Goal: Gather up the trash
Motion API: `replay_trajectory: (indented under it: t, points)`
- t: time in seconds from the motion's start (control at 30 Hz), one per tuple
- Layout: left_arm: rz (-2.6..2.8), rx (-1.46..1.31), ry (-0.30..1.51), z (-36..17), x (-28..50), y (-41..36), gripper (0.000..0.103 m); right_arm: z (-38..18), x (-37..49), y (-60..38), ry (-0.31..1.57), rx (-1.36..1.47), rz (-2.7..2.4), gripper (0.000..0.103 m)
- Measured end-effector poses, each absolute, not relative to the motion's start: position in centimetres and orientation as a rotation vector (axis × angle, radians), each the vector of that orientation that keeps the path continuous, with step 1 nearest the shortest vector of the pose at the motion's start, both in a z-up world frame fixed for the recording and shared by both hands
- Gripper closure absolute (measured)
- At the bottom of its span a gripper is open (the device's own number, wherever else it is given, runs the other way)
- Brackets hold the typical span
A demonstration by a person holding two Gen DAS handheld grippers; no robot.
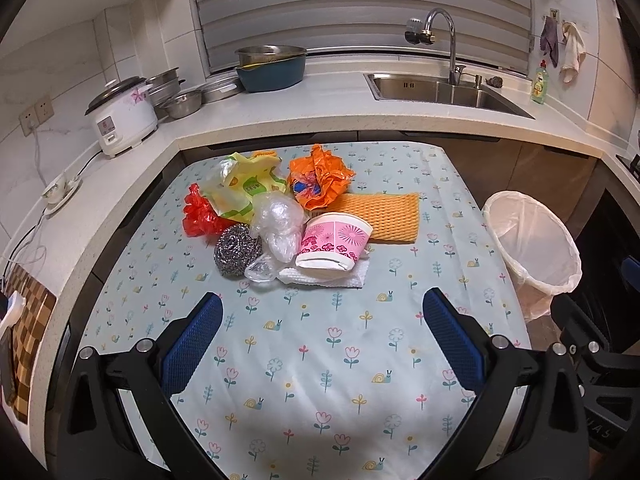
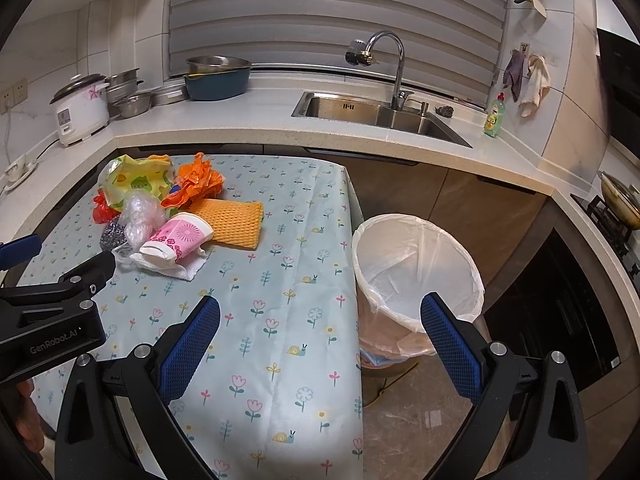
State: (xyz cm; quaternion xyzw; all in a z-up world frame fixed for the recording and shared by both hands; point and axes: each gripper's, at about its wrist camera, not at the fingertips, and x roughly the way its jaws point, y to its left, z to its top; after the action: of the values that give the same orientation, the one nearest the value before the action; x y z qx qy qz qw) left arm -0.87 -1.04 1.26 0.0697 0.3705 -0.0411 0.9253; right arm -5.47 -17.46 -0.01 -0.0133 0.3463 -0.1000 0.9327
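Observation:
A pile of trash lies on the flowered tablecloth [image 1: 320,360]: a pink paper cup [image 1: 334,246] on its side over a white tissue [image 1: 324,278], clear plastic wrap [image 1: 278,220], a steel scourer [image 1: 236,250], a red bag [image 1: 198,216], a yellow-green wrapper [image 1: 240,188], an orange bag [image 1: 320,178] and an orange foam net [image 1: 382,216]. My left gripper [image 1: 322,312] is open and empty, just short of the pile. My right gripper [image 2: 320,316] is open and empty, over the table's right edge beside the lined trash bin [image 2: 416,272]. The cup also shows in the right wrist view [image 2: 180,240].
The bin [image 1: 532,248] stands on the floor right of the table. Behind are the counter with a rice cooker [image 1: 122,118], metal bowls [image 1: 182,102], a blue basin [image 1: 272,70], the sink [image 1: 436,90] and a soap bottle [image 1: 539,82]. A stove with a pan [image 2: 620,204] is at far right.

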Motion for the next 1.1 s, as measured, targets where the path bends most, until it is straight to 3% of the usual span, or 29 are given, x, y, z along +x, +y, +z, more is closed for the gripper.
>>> replay_trajectory:
  t: [1.1]
  points:
    - [-0.105,0.153,0.734,1.76,-1.71,-1.85,0.007,0.63,-6.33,-18.18,0.696,-0.019,-0.222,0.007]
